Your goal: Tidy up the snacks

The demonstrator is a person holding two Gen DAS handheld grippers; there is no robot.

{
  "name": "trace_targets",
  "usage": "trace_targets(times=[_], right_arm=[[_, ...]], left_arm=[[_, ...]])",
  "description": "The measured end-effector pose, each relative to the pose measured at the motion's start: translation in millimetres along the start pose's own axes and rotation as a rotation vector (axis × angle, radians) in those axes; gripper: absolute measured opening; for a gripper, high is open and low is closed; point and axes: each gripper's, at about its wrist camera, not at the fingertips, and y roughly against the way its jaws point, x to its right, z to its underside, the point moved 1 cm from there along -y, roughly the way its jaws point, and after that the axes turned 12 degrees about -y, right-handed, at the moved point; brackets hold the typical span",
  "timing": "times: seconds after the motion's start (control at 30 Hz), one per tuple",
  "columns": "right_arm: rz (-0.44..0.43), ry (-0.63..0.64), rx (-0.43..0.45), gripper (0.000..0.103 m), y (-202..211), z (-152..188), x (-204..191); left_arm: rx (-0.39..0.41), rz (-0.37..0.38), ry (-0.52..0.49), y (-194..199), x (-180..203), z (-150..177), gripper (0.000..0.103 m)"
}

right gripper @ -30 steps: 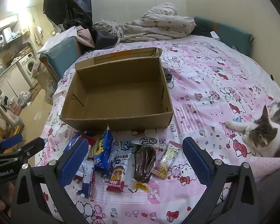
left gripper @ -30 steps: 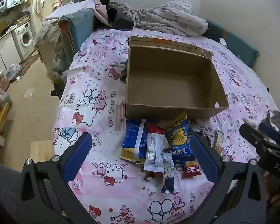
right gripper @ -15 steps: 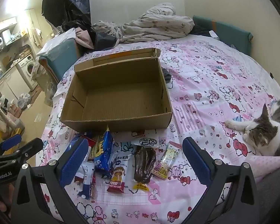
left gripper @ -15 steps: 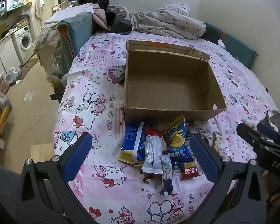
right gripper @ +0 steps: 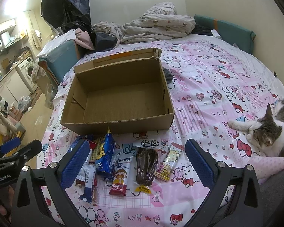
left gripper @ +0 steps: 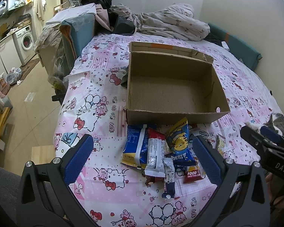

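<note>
Sitting empty, cardboard box [right gripper: 119, 98]; snack packets [right gripper: 126, 162] just outside.

1 cardboard box [right gripper: 121, 94], 1 cat [right gripper: 270, 130], approx 9 snack packs [right gripper: 121, 162].

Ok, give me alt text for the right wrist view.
An empty cardboard box sits on a pink cartoon-print bedspread, with snack packets strewn in front of it between the open right gripper fingers. A cat lies at right.
</note>
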Motion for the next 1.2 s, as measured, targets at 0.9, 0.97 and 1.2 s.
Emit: trace_targets(times=[0.9, 0.97, 1.2], right_arm=[[-0.012, -0.019, -0.007, 0.103, -1.0, 1.1, -0.4], [-0.012, -0.018, -0.008, 0.103, -1.0, 0.9, -0.5], [-0.013, -0.019, -0.009, 0.103, -0.9, 0.9, -0.6]], left_arm=[[0.014, -0.007, 0.011, 4.1, -1.7, -0.9, 0.103], [0.013, -0.006, 0.015, 4.7, -1.5, -1.6, 0.103], [0.013, -0.006, 0.013, 4.7, -2.1, -1.5, 0.103]])
